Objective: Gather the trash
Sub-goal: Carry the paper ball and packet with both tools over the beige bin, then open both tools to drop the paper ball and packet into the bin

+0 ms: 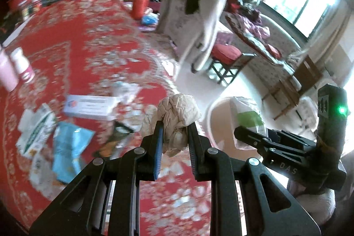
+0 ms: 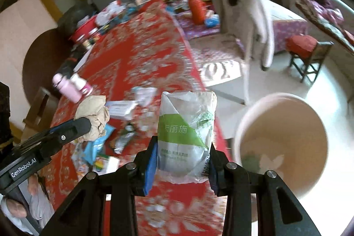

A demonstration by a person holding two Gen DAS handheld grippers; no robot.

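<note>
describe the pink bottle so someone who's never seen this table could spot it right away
Start at the long table with the red floral cloth and follow its left edge. There stands the pink bottle, beside a white bottle with a pink band. It alone is pink all over, cap included.

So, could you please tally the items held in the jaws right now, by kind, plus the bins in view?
Crumpled beige paper, in the left gripper: 1
Green-and-white tissue packet, in the right gripper: 1
Pale round bin beside the table: 1
Total: 3
</note>
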